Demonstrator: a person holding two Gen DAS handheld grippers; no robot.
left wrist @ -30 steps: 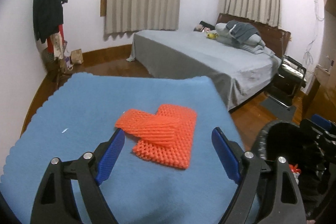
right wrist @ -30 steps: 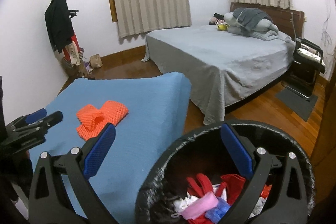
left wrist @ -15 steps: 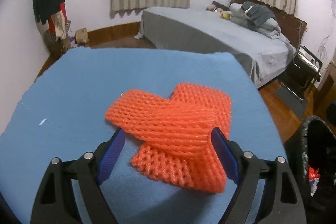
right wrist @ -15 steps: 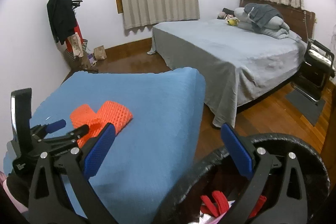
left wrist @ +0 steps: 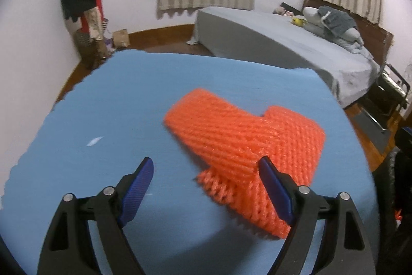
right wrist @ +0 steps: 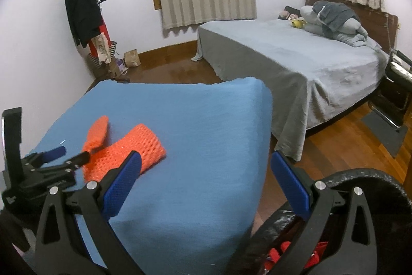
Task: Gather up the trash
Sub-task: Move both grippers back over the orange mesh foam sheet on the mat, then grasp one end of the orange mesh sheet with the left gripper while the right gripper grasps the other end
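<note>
Orange foam netting (left wrist: 247,143) lies folded on the blue-covered table (left wrist: 128,115); it also shows in the right wrist view (right wrist: 128,148). My left gripper (left wrist: 206,187) is open, low over the table, with its right finger against the netting's near edge and most of the netting to the right of the gap. It shows from the side in the right wrist view (right wrist: 61,156). My right gripper (right wrist: 203,182) is open and empty, above the rim of the black trash bin (right wrist: 360,179), which holds red scraps.
A grey bed (right wrist: 296,56) stands behind the table. A coat stand (right wrist: 85,14) with clothes is in the left corner. A black chair (right wrist: 396,89) is beside the bed. Wooden floor (right wrist: 334,146) lies between table and bed.
My left gripper has shifted left and closer, so the netting now sits toward its right finger. My right gripper has risen and pulled back from the bin.
</note>
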